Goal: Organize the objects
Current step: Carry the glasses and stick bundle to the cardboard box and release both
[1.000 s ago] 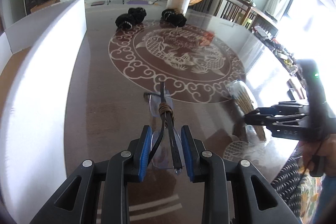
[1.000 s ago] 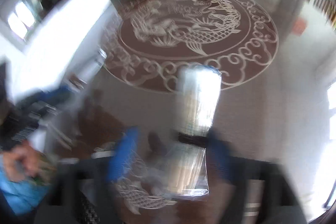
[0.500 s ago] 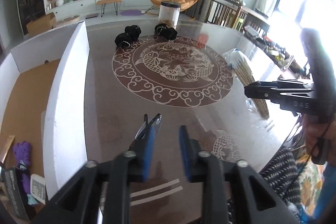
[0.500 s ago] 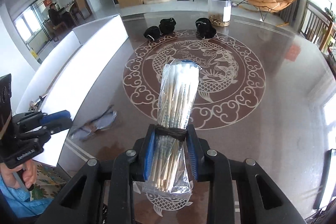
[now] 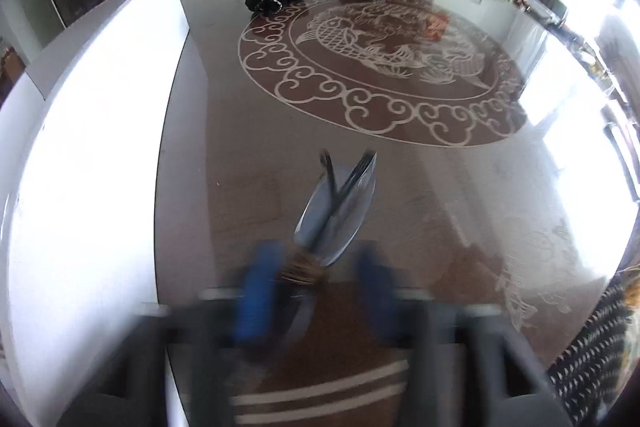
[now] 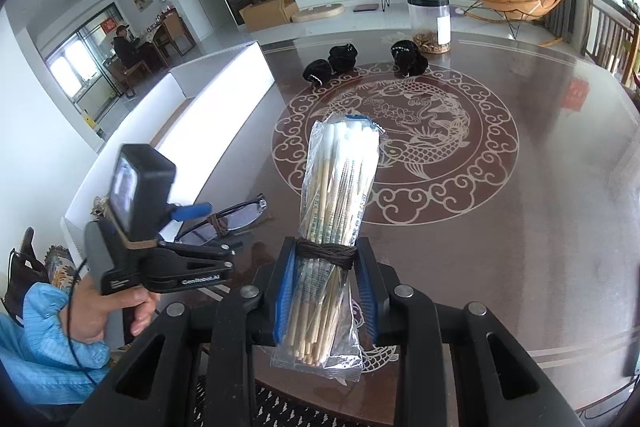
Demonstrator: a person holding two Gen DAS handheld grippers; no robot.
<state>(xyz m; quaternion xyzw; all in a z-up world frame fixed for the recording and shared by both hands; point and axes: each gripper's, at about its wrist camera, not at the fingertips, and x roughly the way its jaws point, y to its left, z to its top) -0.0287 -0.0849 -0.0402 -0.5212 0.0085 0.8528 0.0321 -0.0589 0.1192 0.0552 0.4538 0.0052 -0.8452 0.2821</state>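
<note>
Folded glasses, bound with brown twine, lie between my left gripper's blurred blue pads, low over the dark table. The jaws are closing on them at the twine wrap. In the right wrist view the same glasses sit at the tip of the left gripper, which a hand holds. My right gripper is shut on a clear bag of cotton swabs tied with dark twine. It holds the bag upright above the table's front edge.
A white divider wall runs along the table's left side. Black bundles and a clear jar stand at the far edge. A patterned chair back is at the lower right.
The left gripper let go of the glasses, opened and rose, then dropped back over them and is closing. The right gripper rose with the swab bag.
</note>
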